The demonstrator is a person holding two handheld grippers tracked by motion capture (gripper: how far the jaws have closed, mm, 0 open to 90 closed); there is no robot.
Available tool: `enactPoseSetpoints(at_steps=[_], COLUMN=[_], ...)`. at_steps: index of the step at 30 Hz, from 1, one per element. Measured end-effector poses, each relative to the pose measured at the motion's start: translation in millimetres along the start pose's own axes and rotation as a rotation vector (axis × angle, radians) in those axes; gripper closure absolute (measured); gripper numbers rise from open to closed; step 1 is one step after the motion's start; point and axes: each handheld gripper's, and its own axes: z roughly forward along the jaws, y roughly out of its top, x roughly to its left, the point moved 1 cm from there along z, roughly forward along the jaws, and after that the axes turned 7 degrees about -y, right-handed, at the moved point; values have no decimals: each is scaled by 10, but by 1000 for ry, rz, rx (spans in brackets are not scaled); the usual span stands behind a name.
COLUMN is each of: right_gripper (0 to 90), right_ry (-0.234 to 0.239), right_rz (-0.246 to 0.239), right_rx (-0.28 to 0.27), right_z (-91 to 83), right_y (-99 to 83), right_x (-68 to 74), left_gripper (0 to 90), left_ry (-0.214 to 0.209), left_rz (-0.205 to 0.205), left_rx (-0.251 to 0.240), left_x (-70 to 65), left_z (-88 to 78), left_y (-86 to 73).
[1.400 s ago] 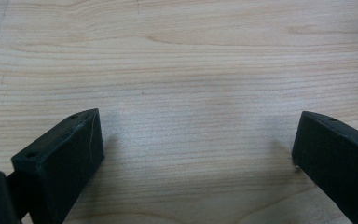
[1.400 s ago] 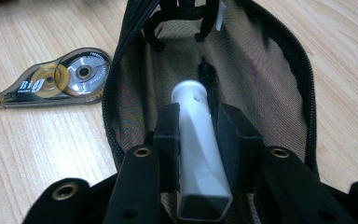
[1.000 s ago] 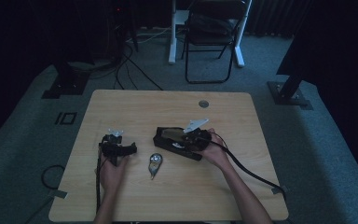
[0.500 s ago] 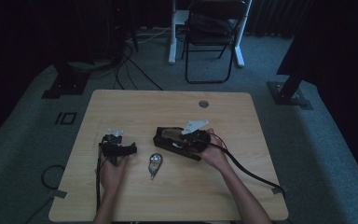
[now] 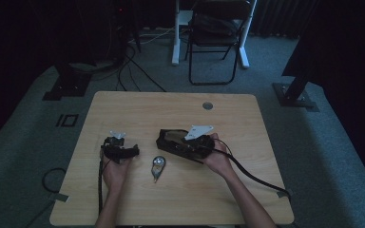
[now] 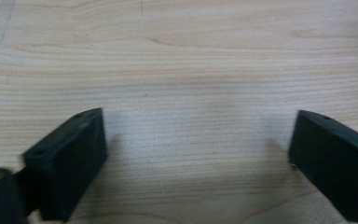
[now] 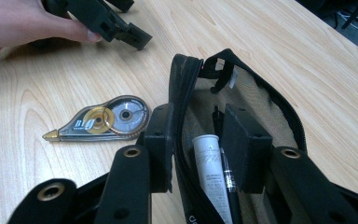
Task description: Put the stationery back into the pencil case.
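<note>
The left gripper holds its black fingers wide apart over bare wooden table.

Beyond the wooden table, with its round grommet, we see a black folding chair on grey carpet, white desk legs, loose floor cables and dark stand bases.

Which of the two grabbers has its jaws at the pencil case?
The right gripper: one jaw is outside the pencil case's zip edge and one is inside. The left gripper has just bare table between its jaws.
</note>
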Motion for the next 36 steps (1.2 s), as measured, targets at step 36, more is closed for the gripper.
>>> enactPoseSetpoints(at_steps=[36], right_gripper=[636], right_ry=[15], right_rz=[-37], right_rx=[-37], right_z=[-137], right_y=[13], right_x=[142], left_gripper=[373], left_ry=[-185], left_rz=[195], left_rx=[6], left_x=[-541], left_z=[-266], left_y=[-158])
